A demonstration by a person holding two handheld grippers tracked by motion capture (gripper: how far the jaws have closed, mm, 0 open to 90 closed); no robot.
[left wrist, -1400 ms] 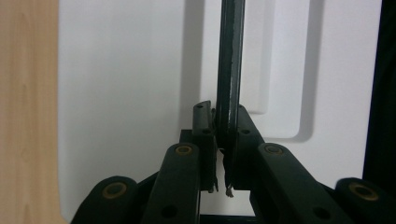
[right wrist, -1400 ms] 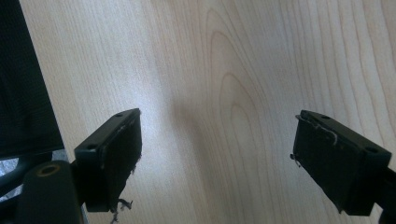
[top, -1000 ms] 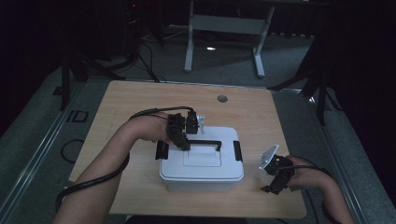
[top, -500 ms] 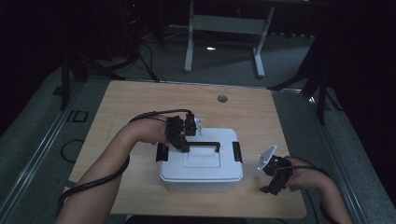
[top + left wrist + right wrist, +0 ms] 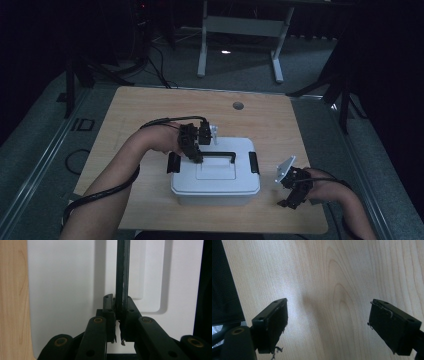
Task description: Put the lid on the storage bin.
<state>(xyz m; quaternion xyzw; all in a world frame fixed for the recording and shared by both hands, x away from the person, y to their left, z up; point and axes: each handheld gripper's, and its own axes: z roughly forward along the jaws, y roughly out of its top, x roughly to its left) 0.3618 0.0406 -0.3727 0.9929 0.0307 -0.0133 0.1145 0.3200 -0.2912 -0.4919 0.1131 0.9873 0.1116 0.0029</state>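
1. Left gripper point(image 5: 196, 156): jaws nearly fully closed, clamped on the black handle point(image 5: 220, 155) of the white box point(image 5: 215, 182). In the left gripper view point(image 5: 119, 315), handle bar point(image 5: 122, 277) seen running straight up from between the pads toward 12 o'clock, both pads pressed on it, one each side.
2. Grip point at the 9 o'clock end of the handle, high view. Handle raised just above the lid panel, its shadow cast on the white lid in the left gripper view.
3. Left forearm point(image 5: 125, 165) entering from 7 o'clock, bent at the wrist, gripper tipped down onto the lid. Cable point(image 5: 165, 121) looping from the gripper's back toward 9 o'clock.
4. Right gripper point(image 5: 292, 192): jaws spread wide, nothing between them. In the right gripper view point(image 5: 328, 322), bare wood grain of the table point(image 5: 332, 277) seen between the two pads; contact with the tabletop cannot be told.
5. Right gripper placed well apart from the box, at its 3 to 4 o'clock, near the table's edge. Grey three-cornered plate point(image 5: 285, 170) on top, tilted toward the box. Right hand point(image 5: 325, 187) coming in from 5 o'clock, low over the table.
6. White box resting at table centre, lid on, black latches point(image 5: 254, 162) at the 3 and 9 o'clock ends.
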